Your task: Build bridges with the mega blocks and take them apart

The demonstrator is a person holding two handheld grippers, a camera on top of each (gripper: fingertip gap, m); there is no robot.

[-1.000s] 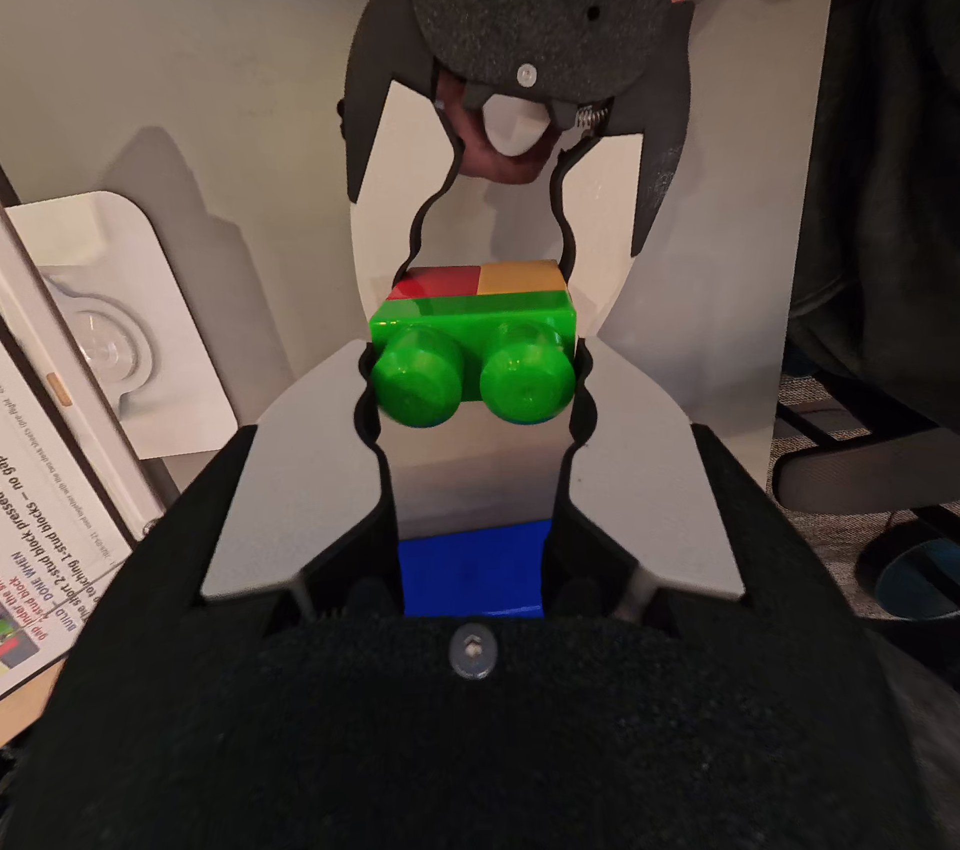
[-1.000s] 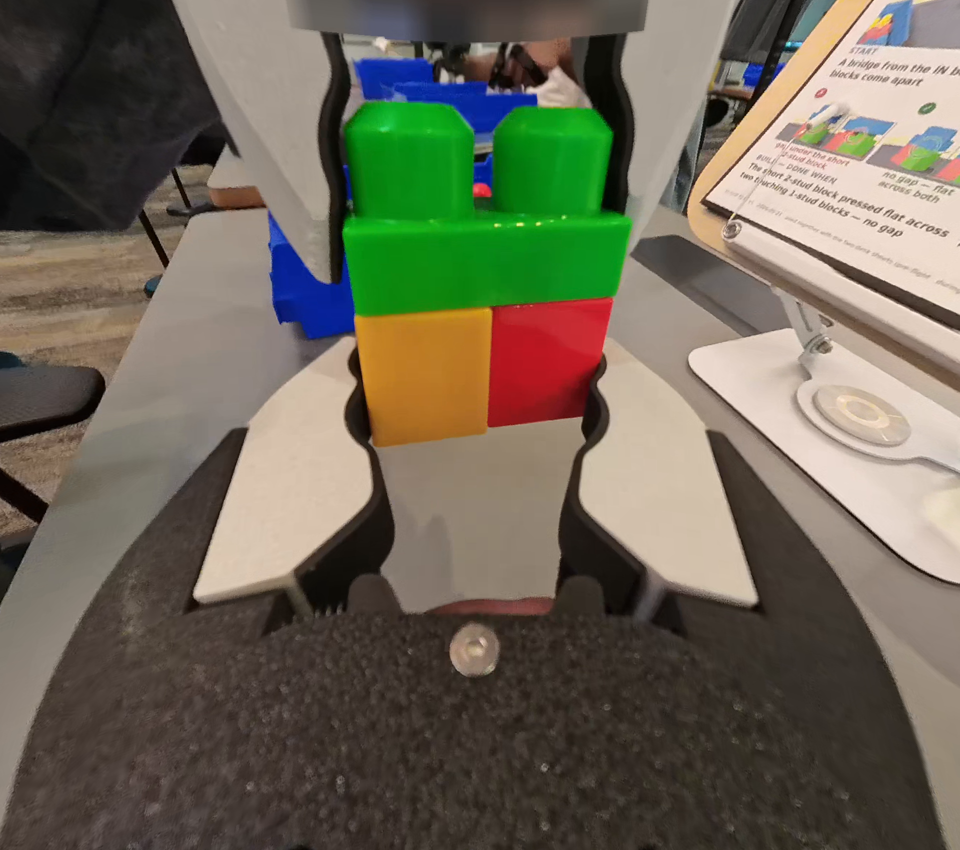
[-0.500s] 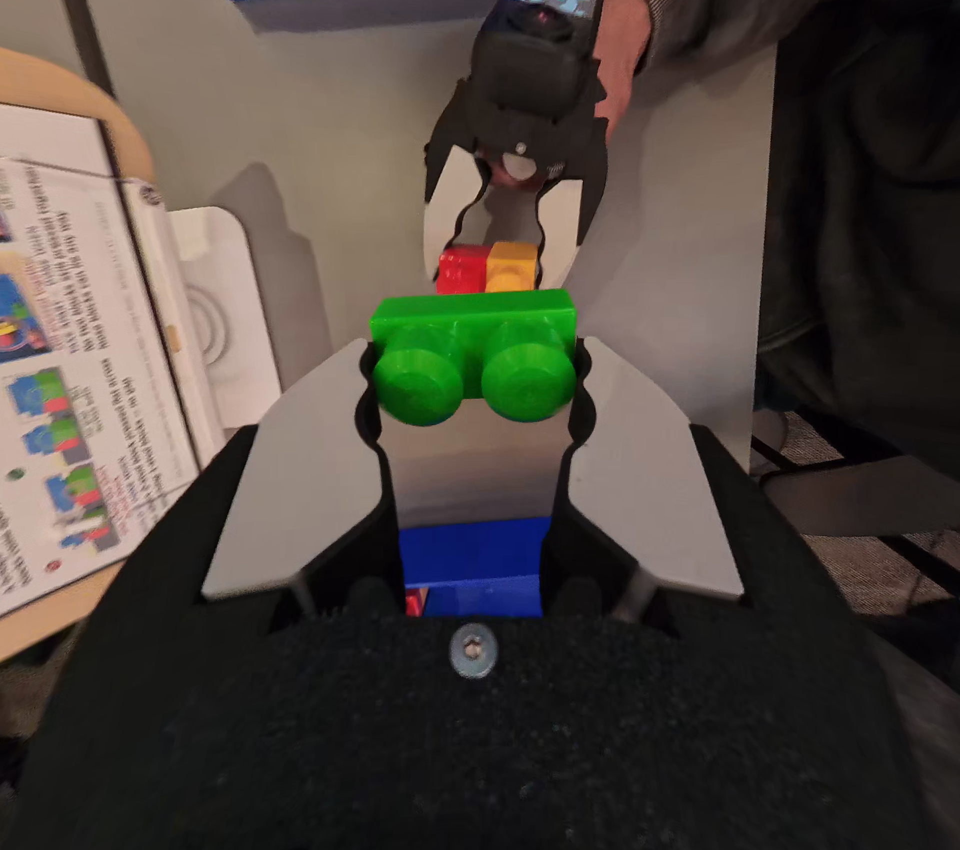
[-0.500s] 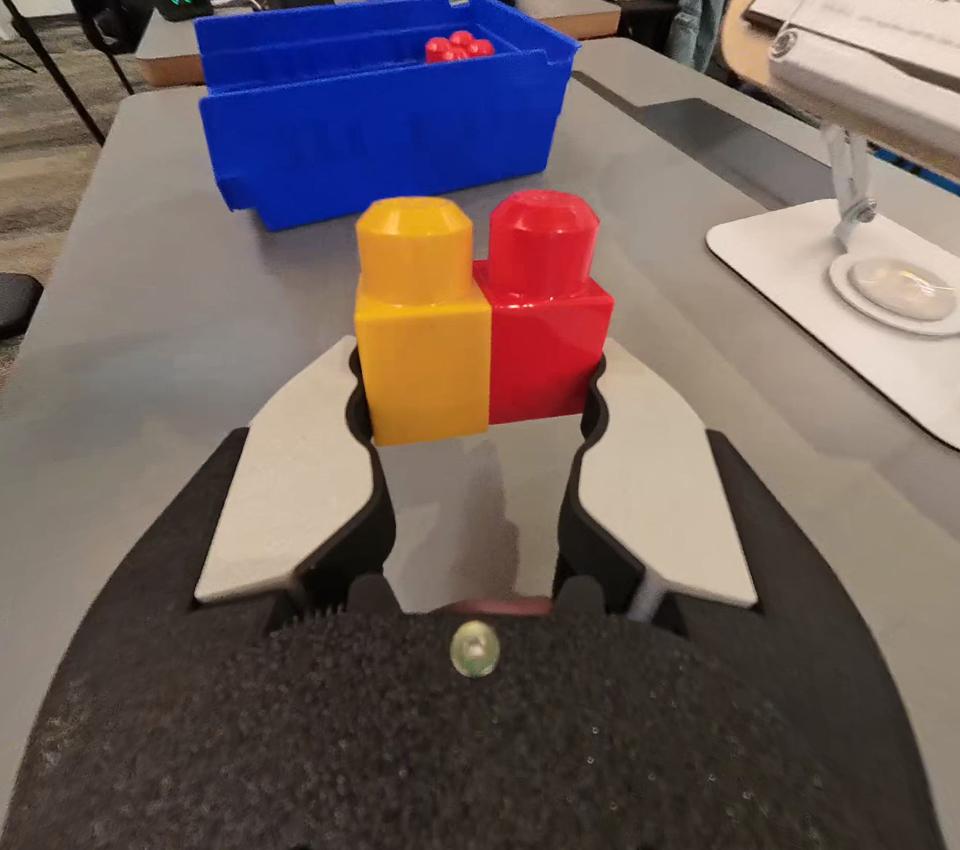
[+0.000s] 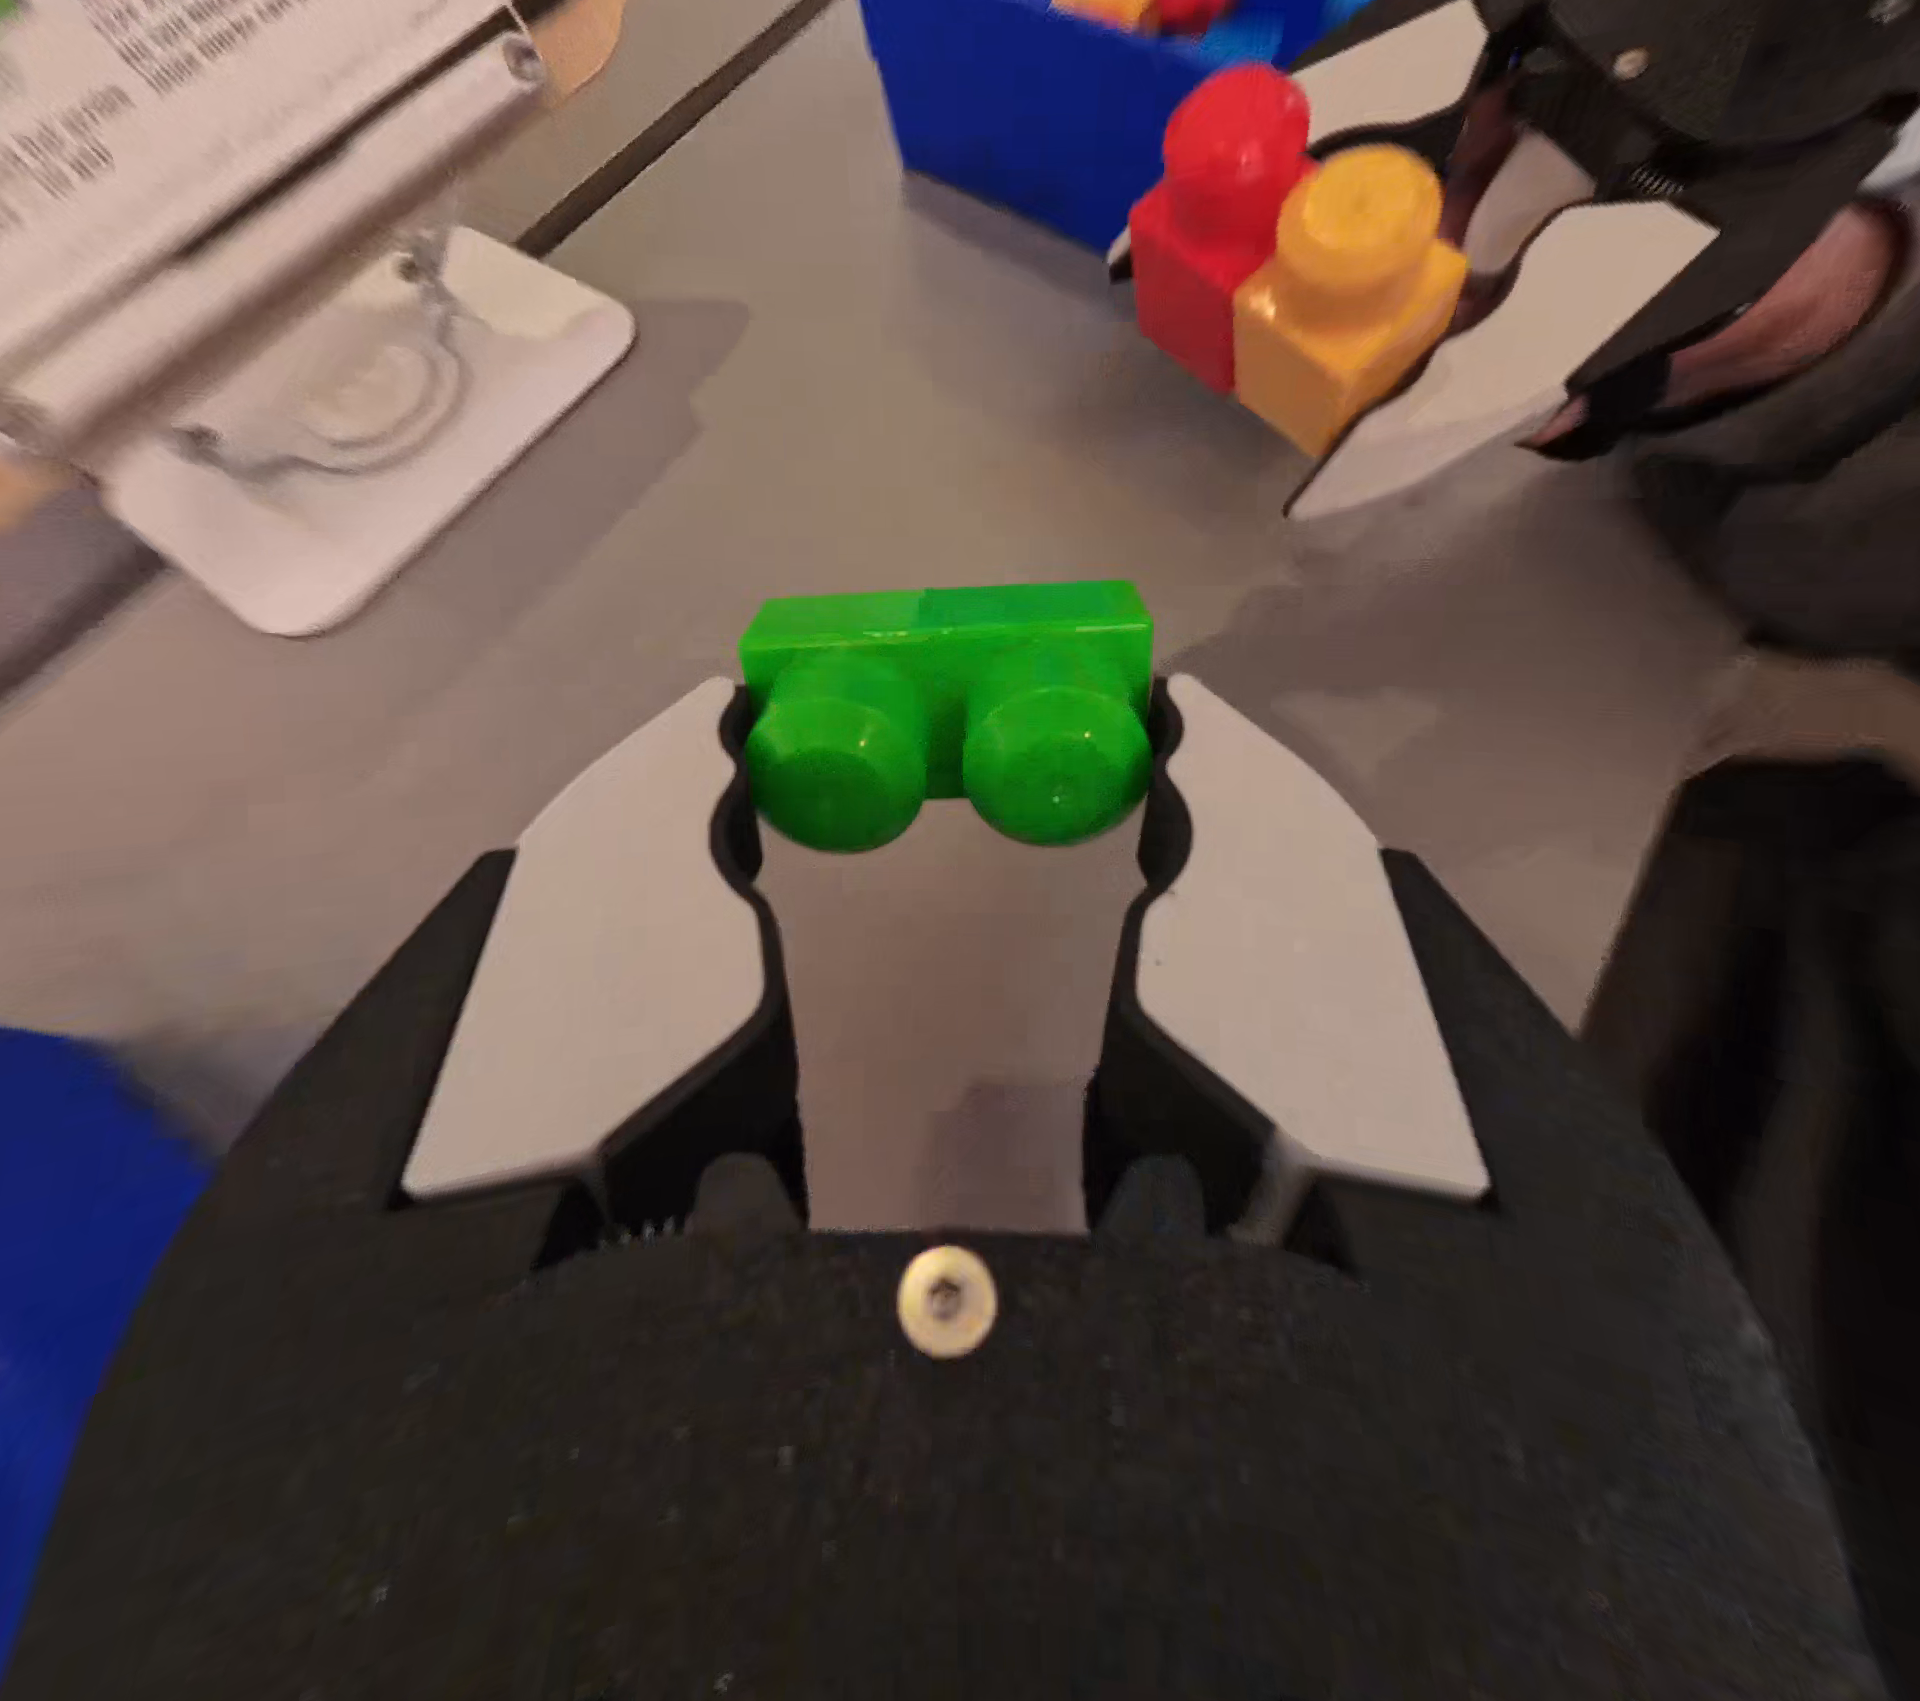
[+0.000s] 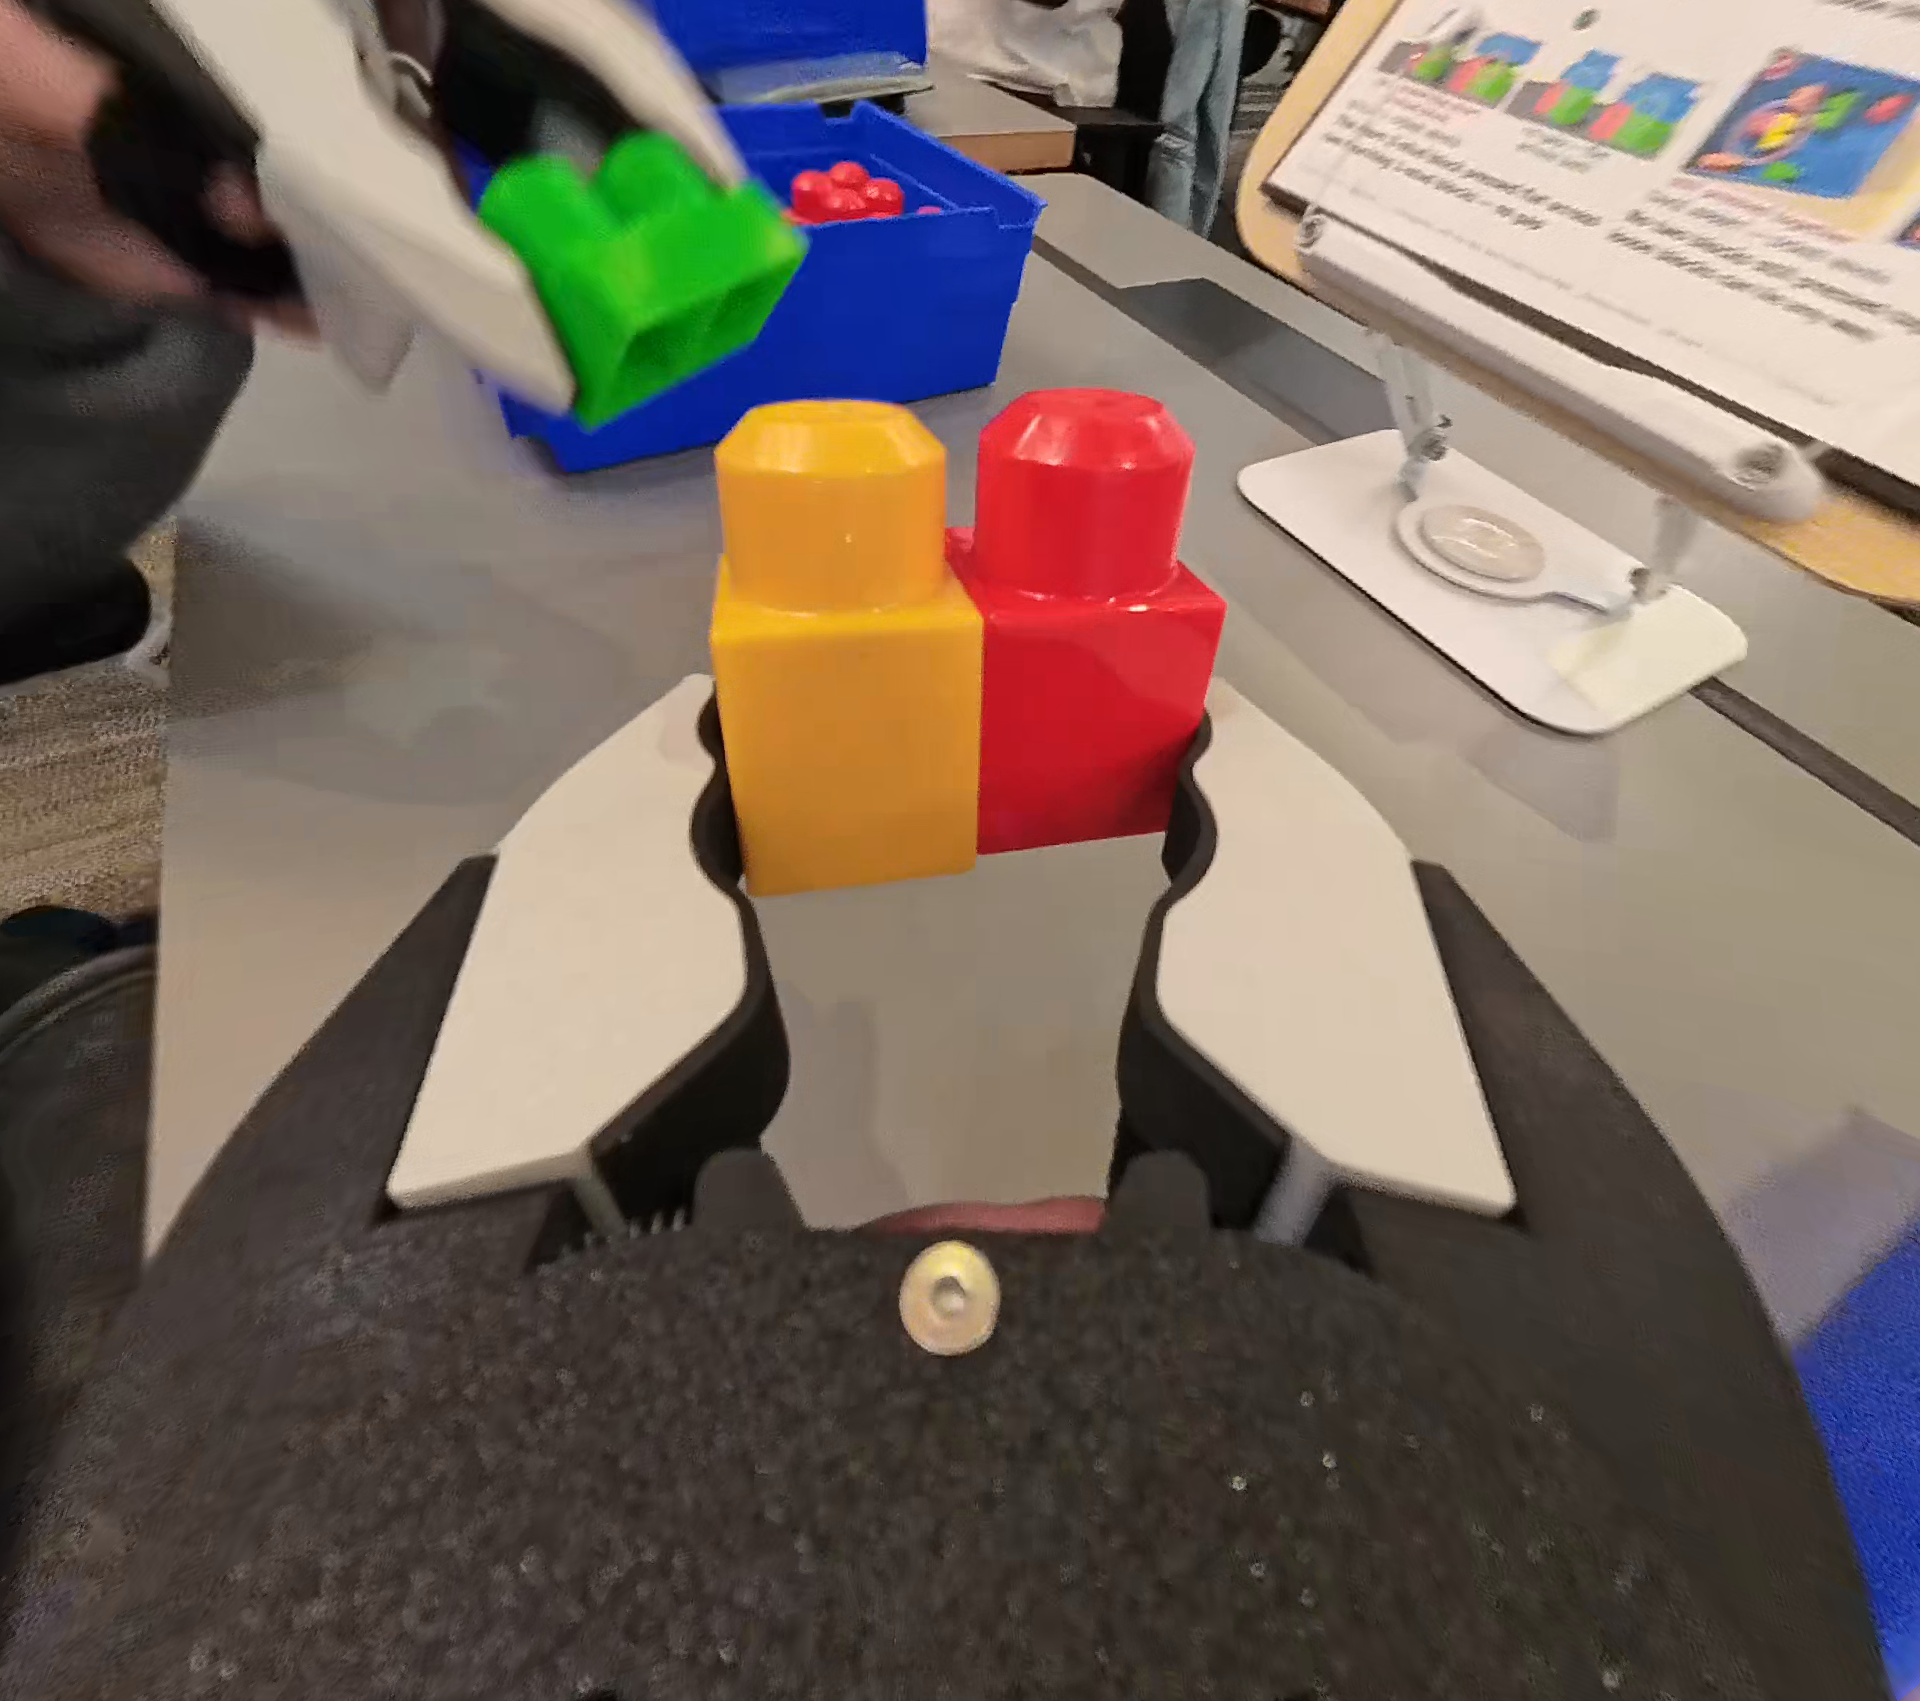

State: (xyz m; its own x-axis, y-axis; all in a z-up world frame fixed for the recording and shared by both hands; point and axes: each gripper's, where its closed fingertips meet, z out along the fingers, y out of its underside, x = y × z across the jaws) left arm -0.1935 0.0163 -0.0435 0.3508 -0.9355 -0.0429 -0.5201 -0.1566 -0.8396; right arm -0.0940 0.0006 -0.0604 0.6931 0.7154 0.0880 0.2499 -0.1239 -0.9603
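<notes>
I've got left gripper (image 5: 945, 758) clamped on the green block (image 5: 940, 695), right gripper (image 6: 961, 778) pinching yellow block (image 6: 847, 716) and red block (image 6: 1091, 664) side by side, above the table (image 6: 416, 664).

Three blocks held up over the grey table (image 5: 935, 425)

The green block (image 5: 945, 706) is wide with two round bumps on top and a hollow underside; it is tipped over so its bumps point back at the left gripper (image 5: 945, 716), which pinches it at both ends, up in the air and apart from the other two. The yellow block (image 6: 847, 695) and the red block (image 6: 1086, 654) each have one bump and stand upright, touching side by side, yellow on the left in the right wrist view. The right gripper (image 6: 961, 778) squeezes the pair together just above the table, near the blue bin (image 6: 894, 301).
</notes>
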